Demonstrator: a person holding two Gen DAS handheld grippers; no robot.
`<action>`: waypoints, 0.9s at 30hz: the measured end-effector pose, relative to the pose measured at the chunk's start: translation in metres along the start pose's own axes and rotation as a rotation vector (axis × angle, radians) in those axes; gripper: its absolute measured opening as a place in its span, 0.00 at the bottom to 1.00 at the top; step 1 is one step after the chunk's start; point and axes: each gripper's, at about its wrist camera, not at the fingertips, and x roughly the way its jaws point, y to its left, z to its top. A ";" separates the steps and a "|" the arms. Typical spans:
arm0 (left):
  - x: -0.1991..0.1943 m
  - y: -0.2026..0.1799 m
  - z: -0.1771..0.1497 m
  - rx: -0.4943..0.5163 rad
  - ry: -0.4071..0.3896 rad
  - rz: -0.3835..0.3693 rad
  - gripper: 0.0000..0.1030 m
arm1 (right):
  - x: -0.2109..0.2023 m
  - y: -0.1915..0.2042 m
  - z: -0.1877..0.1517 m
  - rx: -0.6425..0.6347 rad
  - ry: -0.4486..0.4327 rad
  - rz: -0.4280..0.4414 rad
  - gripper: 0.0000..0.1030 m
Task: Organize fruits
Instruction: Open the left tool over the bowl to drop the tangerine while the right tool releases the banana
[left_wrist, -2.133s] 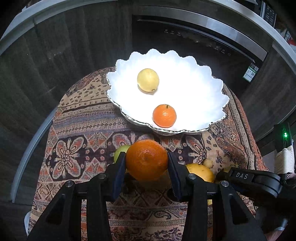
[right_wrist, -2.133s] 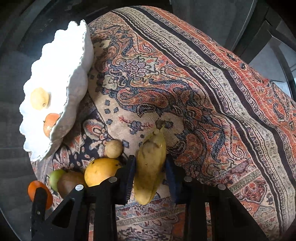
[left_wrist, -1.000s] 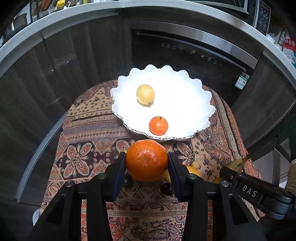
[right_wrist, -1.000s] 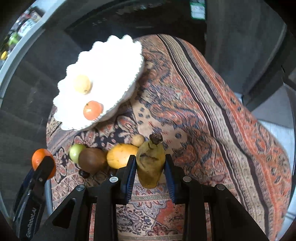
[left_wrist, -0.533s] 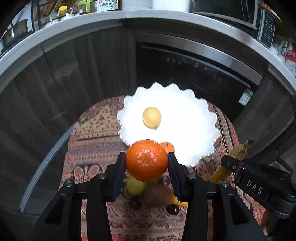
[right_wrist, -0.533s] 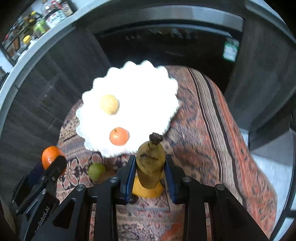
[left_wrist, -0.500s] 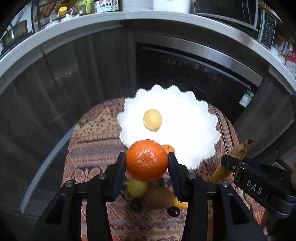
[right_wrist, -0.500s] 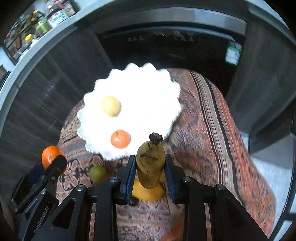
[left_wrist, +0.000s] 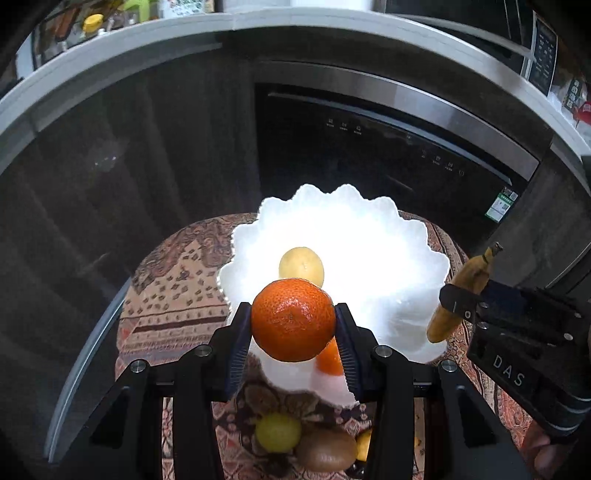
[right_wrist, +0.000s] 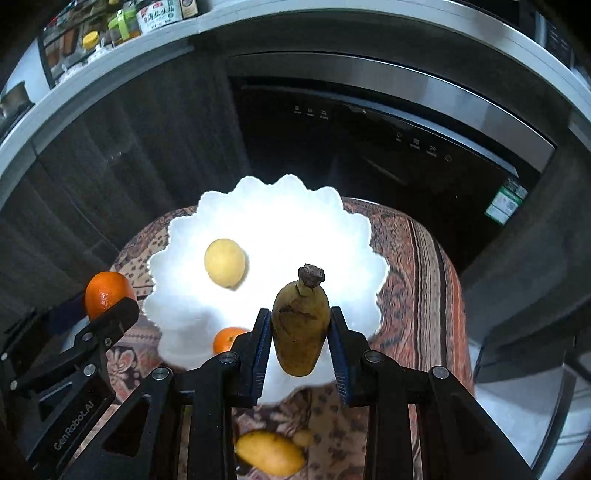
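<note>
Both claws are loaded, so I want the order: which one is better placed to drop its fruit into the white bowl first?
Probably right: its claw holds the banana over the white bowl, while the left claw's orange hangs beside the rim.

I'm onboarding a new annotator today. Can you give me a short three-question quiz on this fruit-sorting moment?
1. True or false: the left gripper is shut on the orange.
2. What does the right gripper hold? A) mango B) banana C) kiwi
3. How many fruits lie in the white bowl?

Key:
1. True.
2. B, the banana.
3. Two: the lemon and the small tangerine.
</note>
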 end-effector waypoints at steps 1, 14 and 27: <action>0.005 -0.001 0.001 0.004 0.007 -0.003 0.42 | 0.006 -0.001 0.003 -0.001 0.010 0.002 0.31; 0.057 -0.003 -0.004 -0.003 0.119 -0.008 0.44 | 0.059 -0.006 0.003 -0.010 0.096 0.032 0.31; 0.032 0.004 0.000 -0.023 0.058 0.052 0.86 | 0.037 -0.011 0.006 0.023 0.020 -0.036 0.73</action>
